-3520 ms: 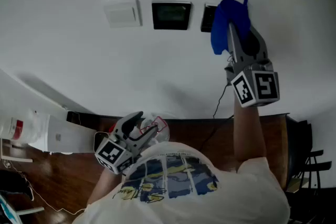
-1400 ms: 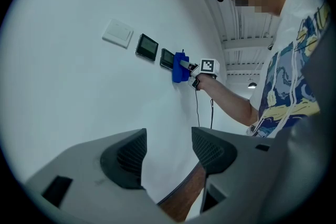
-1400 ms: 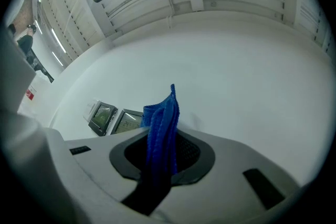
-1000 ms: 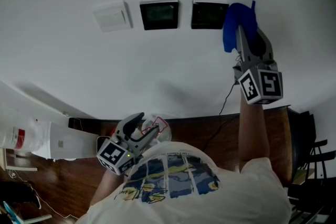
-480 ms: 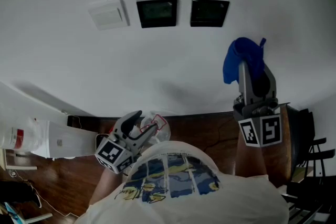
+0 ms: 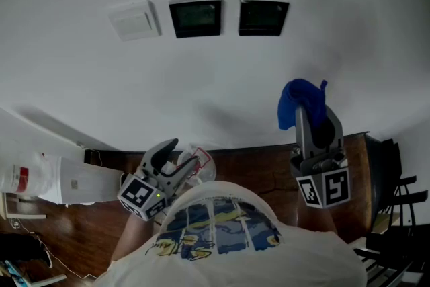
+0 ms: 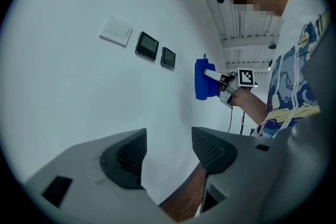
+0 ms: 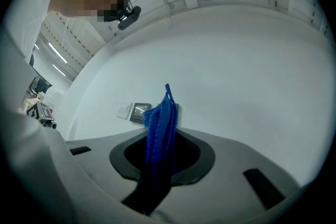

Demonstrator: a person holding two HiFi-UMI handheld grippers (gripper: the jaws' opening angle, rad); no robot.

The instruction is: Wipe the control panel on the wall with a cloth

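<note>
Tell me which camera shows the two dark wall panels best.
Head view: both control panels face it unobstructed. The left gripper view shows them small and slanted; in the right gripper view the blue cloth partly hides them.

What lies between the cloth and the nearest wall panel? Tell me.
Only bare wall between the blue cloth and the dark panel, per head view.

**Panels above, my claws below**

On the wall [image 6: 80, 91], three plates sit in a row: the switch [image 6: 134, 20] leftmost, the control panel [image 6: 195, 17] in the middle, the second panel [image 6: 263, 16] right. My right gripper [image 8: 164, 157] stands below and right of them, with the cloth [image 8: 160, 118] pinched between its jaws. My left gripper [image 7: 167, 152] hangs lower left, jaws apart around nothing.
</note>
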